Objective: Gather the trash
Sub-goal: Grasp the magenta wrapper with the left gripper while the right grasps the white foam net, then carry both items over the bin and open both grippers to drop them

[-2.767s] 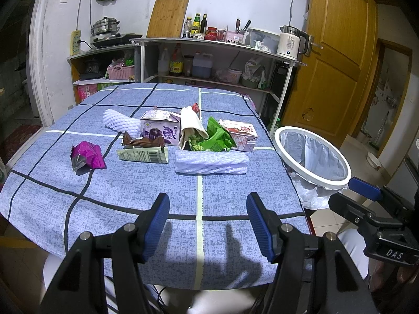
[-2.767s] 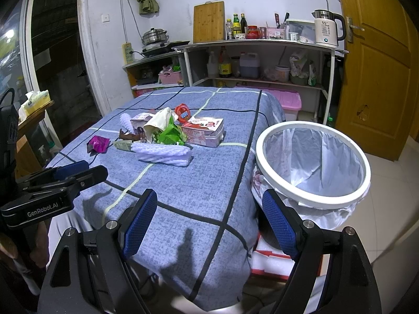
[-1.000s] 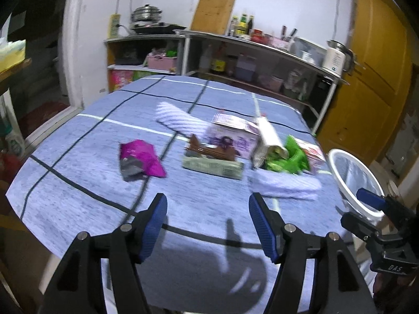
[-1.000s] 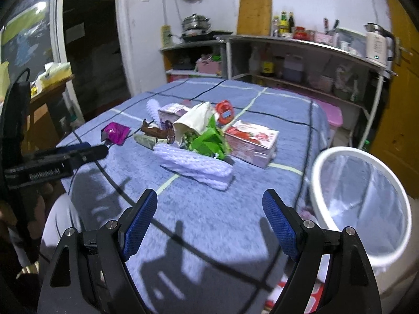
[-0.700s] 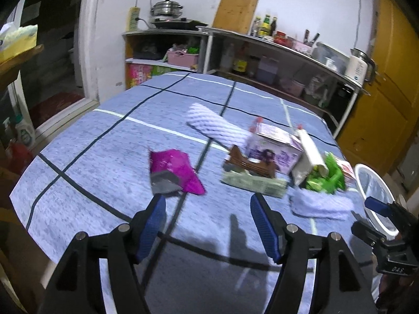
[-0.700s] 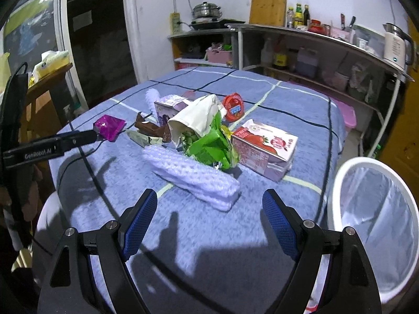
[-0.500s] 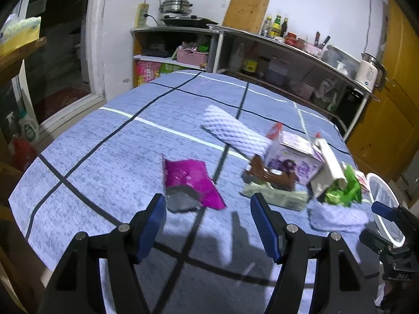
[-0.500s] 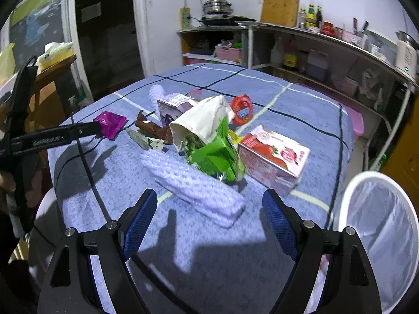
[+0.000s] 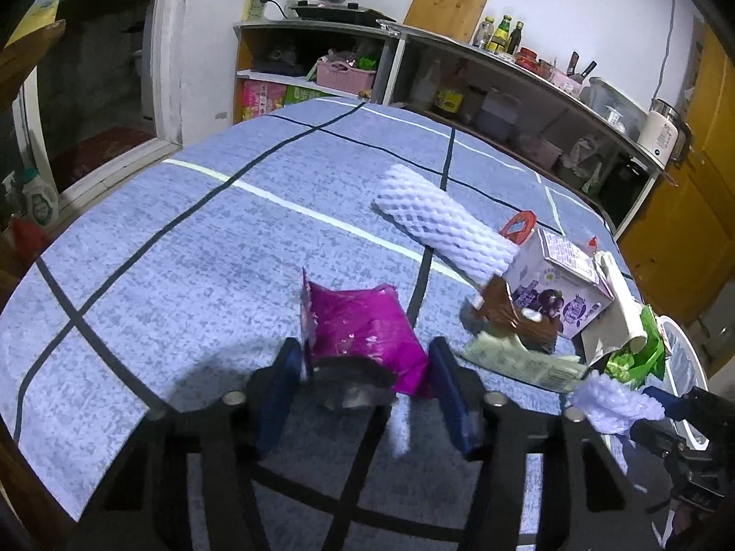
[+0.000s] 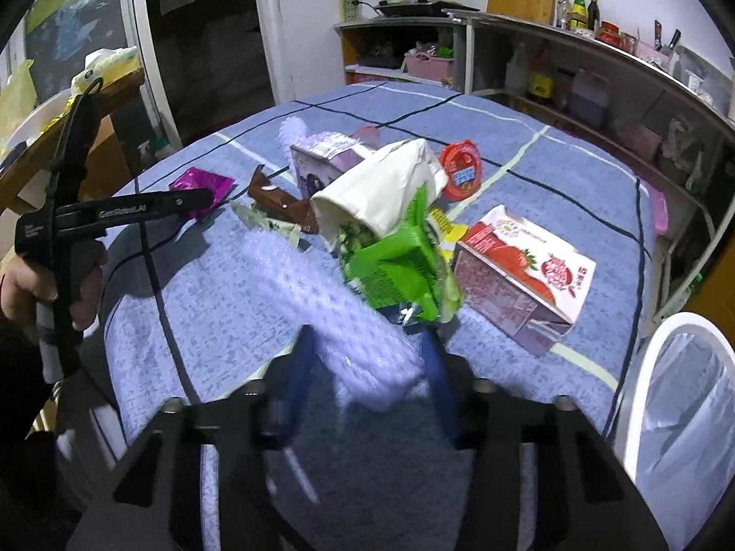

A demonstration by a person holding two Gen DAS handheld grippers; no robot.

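Note:
Trash lies on a blue checked tablecloth (image 9: 193, 248). My left gripper (image 9: 365, 383) has its jaws closed in around a magenta foil wrapper (image 9: 358, 330), which sits between the blue pads. My right gripper (image 10: 367, 358) has its jaws around a white foam net sleeve (image 10: 321, 303), blurred by motion. Nearby lie a second foam sleeve (image 9: 441, 225), a purple carton (image 9: 558, 291), a brown wrapper (image 9: 510, 317), a green bag (image 10: 399, 257), a white paper bag (image 10: 381, 188) and a strawberry carton (image 10: 523, 261).
A white-rimmed trash bin (image 10: 680, 395) with a liner stands off the table's right side. Shelves (image 9: 459, 73) with bottles, a pot and a kettle line the back wall. A yellow door (image 9: 689, 174) is at the right. A red round lid (image 10: 461, 167) lies on the table.
Both grippers moved forward and down onto the table. The left one closed in around the magenta wrapper; the right one closed in around the near foam sleeve.

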